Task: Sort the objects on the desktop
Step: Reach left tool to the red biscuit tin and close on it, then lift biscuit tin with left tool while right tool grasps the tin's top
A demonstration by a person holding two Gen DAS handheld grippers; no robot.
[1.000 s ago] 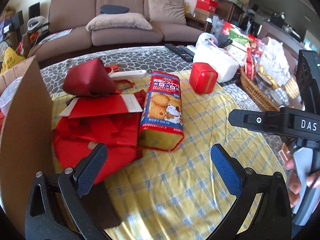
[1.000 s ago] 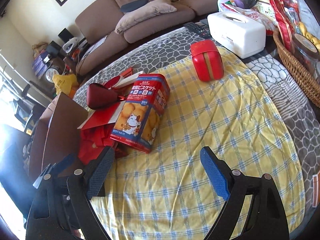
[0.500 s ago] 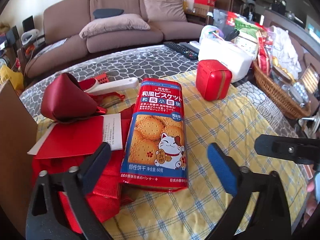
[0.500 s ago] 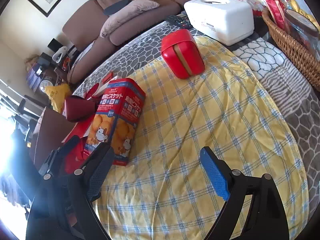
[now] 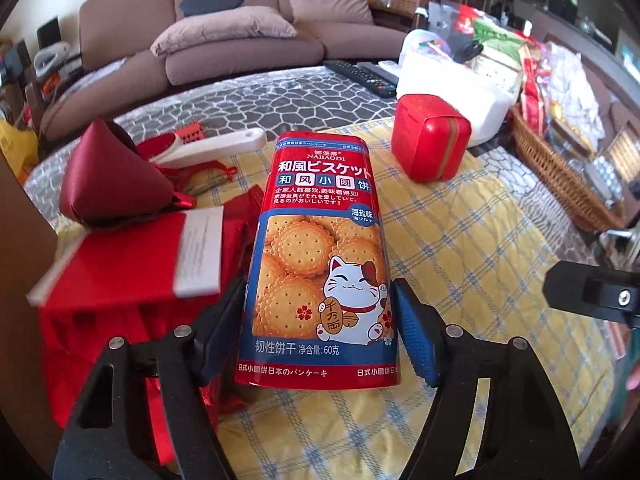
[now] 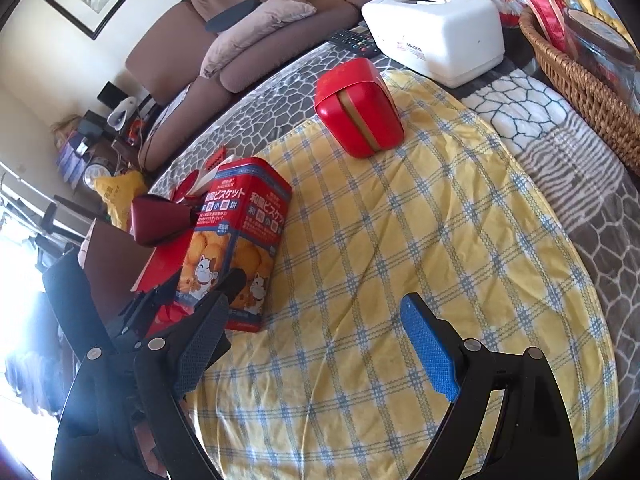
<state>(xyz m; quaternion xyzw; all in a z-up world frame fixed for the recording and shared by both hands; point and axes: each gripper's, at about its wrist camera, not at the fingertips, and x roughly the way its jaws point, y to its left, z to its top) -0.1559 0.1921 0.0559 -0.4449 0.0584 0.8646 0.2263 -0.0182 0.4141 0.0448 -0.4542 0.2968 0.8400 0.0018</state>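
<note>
Two left gripper (image 5: 318, 322) fingers (image 5: 414, 344) bracket the tin (image 5: 320, 256) lying on the surface's cloth (image 6: 420, 240), seemingly clamped; grip squarely at mid-body, lift level; right gripper (image 6: 316, 354) hangs spread, empty.

**Gloss, weave and print on the table**

The biscuit tin (image 5: 318, 264) looks like glossy printed metal, smooth with soft highlights. The small red box (image 5: 430, 136) has a satin plastic-like shell with a dull gold band. The checked cloth (image 6: 420, 240) is thin woven fabric, matt and creased. The left gripper (image 5: 318, 336) and right gripper (image 6: 316, 354) have matt black plastic arms with rough, dimpled blue pads (image 6: 430, 354). The tissue box (image 6: 436, 36) is smooth white plastic. The basket (image 6: 580, 76) is coarse woven wicker. The red pouch (image 5: 108, 176) has a satiny sheen.
</note>
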